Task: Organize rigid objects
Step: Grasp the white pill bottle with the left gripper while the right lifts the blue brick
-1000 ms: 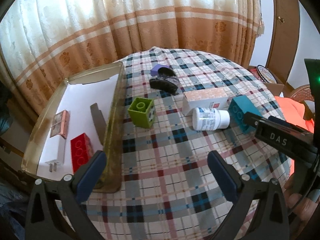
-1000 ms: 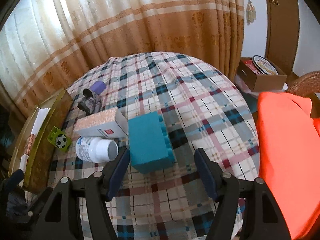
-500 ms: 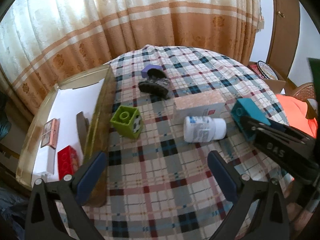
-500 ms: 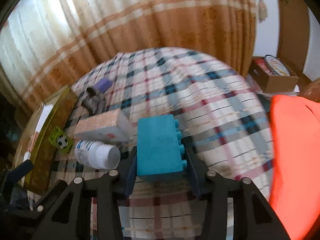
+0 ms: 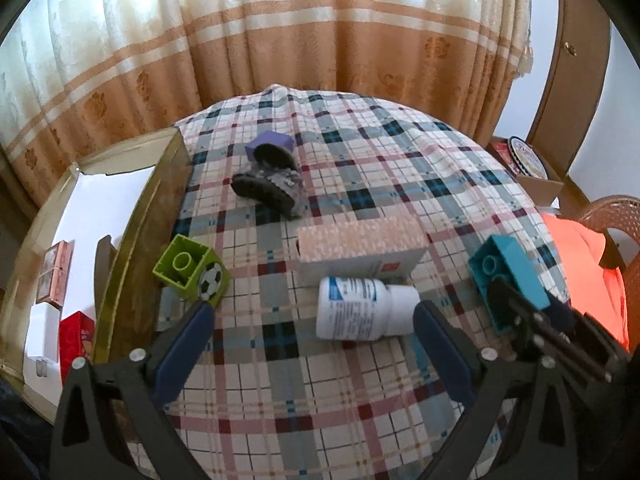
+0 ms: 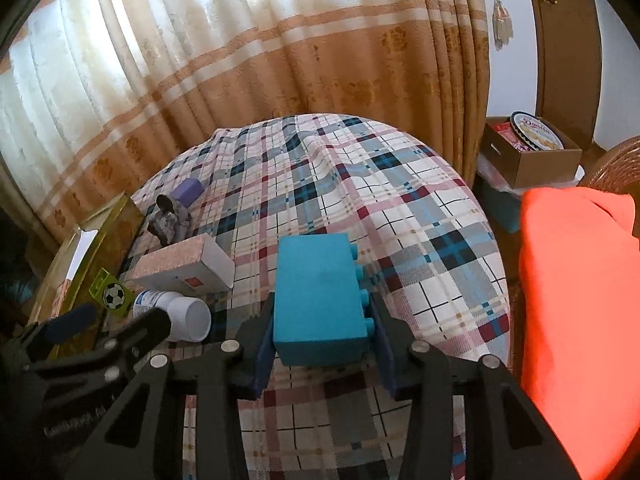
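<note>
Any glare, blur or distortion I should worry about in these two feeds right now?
Left wrist: curtain backlit and washed out at top, tablecloth bulged by fisheye, bottle sharp. Right wrist: same blown-out curtain, dark corners, teal block crisp in the right gripper.

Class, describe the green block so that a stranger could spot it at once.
Start at the long olive-walled tray on the plaid tablecloth's left side. Beside its wall sits a lime-green plastic cube block; alone among its neighbours, it bears a football sticker.
</note>
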Motion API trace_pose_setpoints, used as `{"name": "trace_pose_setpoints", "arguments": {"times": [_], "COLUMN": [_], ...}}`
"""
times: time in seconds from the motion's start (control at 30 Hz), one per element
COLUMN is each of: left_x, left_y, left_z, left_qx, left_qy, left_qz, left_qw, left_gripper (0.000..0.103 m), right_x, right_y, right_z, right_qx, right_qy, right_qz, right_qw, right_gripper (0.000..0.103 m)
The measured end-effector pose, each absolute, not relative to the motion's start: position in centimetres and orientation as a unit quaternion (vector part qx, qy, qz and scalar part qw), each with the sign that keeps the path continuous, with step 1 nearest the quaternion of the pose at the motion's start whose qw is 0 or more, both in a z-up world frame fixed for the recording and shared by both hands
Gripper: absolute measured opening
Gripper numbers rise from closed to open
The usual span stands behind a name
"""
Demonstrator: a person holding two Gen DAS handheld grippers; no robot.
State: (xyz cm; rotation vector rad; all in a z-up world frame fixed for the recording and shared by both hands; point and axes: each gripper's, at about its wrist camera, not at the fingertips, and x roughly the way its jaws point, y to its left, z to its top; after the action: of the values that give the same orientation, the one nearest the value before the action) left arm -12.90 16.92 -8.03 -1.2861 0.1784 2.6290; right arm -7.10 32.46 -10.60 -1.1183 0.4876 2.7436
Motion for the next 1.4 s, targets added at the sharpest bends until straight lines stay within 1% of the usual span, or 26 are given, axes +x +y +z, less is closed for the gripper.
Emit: {"name": "trace_pose_setpoints", "arguments": {"times": [0.2,0.27,0.47,0.6,0.63,0.67,0.7,0.77,0.83,0.9,1.03,1.23,1.4], "left_x": [-13.7,-13.9,-14.1,-14.2,-14.4,-14.6,-14.9,-15.0,-14.9,-14.5,-13.9,-13.0,-11.4], "left_y": [17.1,17.2,17.8,18.6,18.6,18.3,17.7,16.9,16.7,16.8,16.9,15.7,15.2], "left_z": [-8.6,-8.7,-8.8,-9.9,-10.4,-10.8,-11.0,-11.1,-11.0,-10.9,-10.8,-9.9,-9.1], "left_qx": [-0.446,-0.444,-0.445,-0.455,-0.464,-0.473,-0.478,-0.480,-0.471,-0.460,-0.449,-0.443,-0.432], "left_qy": [0.056,0.065,0.071,0.097,0.100,0.097,0.076,0.050,0.056,0.061,0.074,0.059,0.077], "left_qz": [0.886,0.888,0.885,0.878,0.874,0.870,0.869,0.869,0.874,0.877,0.881,0.884,0.887], "left_qw": [0.109,0.105,0.121,0.112,0.103,0.098,0.106,0.109,0.109,0.122,0.128,0.137,0.143], "left_gripper": [0.101,0.102,0.102,0.102,0.100,0.094,0.089,0.082,0.074,0.059,0.057,0.057,0.057], "right_x": [-6.5,-6.0,-4.6,-4.6,-4.7,-4.8,-4.7,-4.8,-4.8,-4.8,-4.8,-4.9,-4.6], "right_y": [32.7,33.0,33.5,33.5,33.4,33.3,33.2,33.0,32.8,32.6,32.2,32.0,31.9], "right_z": [-10.7,-10.7,-10.5,-10.5,-10.5,-10.5,-10.5,-10.5,-10.5,-10.5,-10.6,-10.4,-9.9], "right_qx": [-0.358,-0.350,-0.341,-0.343,-0.345,-0.346,-0.346,-0.349,-0.350,-0.351,-0.350,-0.361,-0.365], "right_qy": [0.174,0.186,0.196,0.195,0.193,0.191,0.189,0.181,0.174,0.169,0.156,0.148,0.166], "right_qz": [0.915,0.916,0.918,0.917,0.917,0.917,0.917,0.918,0.918,0.919,0.921,0.917,0.912], "right_qw": [0.064,0.059,0.056,0.055,0.056,0.057,0.058,0.059,0.063,0.067,0.074,0.080,0.081], "right_gripper": [0.045,0.045,0.045,0.045,0.045,0.045,0.046,0.046,0.046,0.046,0.046,0.046,0.046]}}
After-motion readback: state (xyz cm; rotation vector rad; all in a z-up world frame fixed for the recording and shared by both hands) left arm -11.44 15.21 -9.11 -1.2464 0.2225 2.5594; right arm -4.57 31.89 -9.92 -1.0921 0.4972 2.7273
